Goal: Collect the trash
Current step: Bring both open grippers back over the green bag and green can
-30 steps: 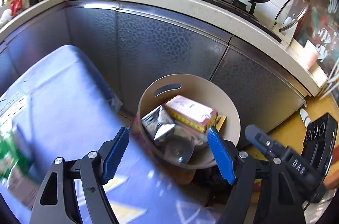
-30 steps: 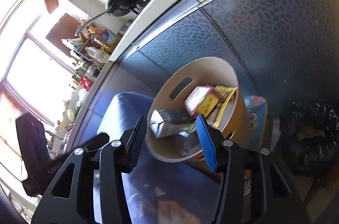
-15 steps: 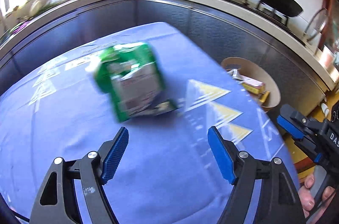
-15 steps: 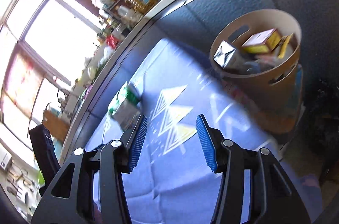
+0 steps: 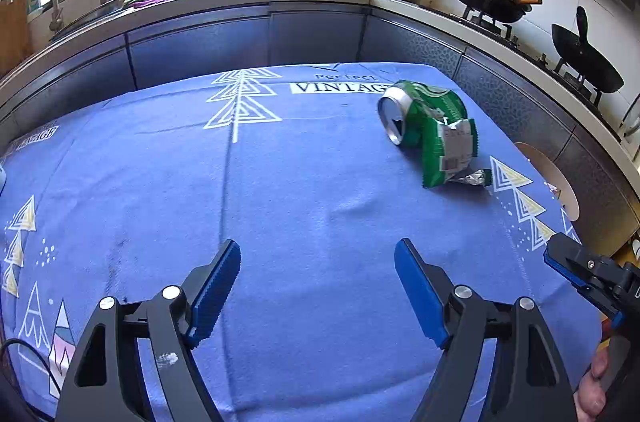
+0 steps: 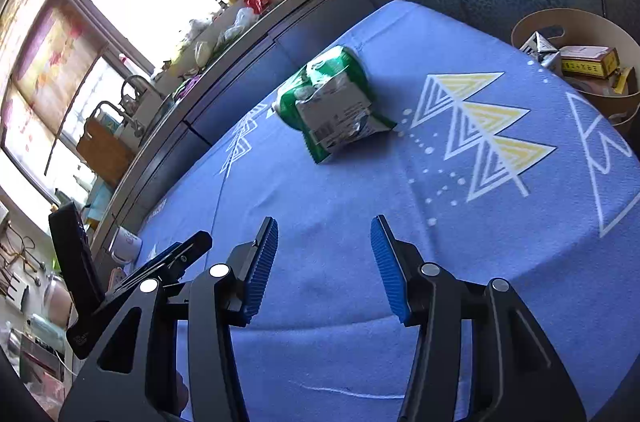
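Two pieces of trash are seen on the blue tablecloth [image 5: 280, 182], right of centre in the left wrist view: a crushed green can [image 5: 416, 112] lying on its side with its silver top turned toward the camera, and a green snack wrapper [image 5: 450, 150] touching it on the near side. In the right wrist view the wrapper [image 6: 336, 106] sits above centre and hides the can almost entirely. The left gripper [image 5: 318, 286] is held above the cloth in the lower middle of its frame, jaws spread wide and nothing between them; the right gripper [image 6: 324, 262] is likewise parted and empty, low in its frame. The round beige bin [image 6: 576, 62], already loaded with cartons and packets, is seen at the upper right of the right wrist view, beyond the table's edge.

The step in hand is judged to be the reach for the remaining litter. It would be done well if one item were taken at a time: the wrapper, lying nearer, is best pinched at its bulged middle rather than its flat foil corner, which could slip from the pads. The can should be approached across its crushed body, not along its length, so that it is not rolled away. The jaws should be lowered close to the cloth without snagging the fabric.
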{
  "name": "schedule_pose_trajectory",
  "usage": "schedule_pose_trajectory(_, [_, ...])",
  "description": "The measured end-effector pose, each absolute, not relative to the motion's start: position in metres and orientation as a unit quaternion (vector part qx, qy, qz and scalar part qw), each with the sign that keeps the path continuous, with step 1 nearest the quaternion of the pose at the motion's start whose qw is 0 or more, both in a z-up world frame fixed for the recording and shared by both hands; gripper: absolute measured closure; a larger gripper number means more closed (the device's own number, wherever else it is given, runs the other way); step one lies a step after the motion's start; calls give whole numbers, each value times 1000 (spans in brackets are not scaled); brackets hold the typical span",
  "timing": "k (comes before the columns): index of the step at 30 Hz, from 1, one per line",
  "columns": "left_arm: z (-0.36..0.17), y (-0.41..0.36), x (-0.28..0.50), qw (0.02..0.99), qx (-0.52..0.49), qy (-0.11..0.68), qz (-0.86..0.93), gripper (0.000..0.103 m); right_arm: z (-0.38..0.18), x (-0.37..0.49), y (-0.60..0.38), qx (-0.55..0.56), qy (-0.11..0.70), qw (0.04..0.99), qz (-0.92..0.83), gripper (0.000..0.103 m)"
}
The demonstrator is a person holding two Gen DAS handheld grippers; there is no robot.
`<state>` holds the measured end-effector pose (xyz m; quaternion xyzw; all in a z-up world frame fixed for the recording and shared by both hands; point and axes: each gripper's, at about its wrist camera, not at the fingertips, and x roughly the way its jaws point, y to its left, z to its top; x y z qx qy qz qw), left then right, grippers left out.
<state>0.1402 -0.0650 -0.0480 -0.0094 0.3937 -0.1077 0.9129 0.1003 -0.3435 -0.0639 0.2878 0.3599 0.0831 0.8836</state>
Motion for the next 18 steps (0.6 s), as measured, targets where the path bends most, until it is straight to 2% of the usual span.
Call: schedule_pose_trajectory(18, [-75,25,133,917,-50,395,-40,23,-66,118,-260,208,415,877,120,54])
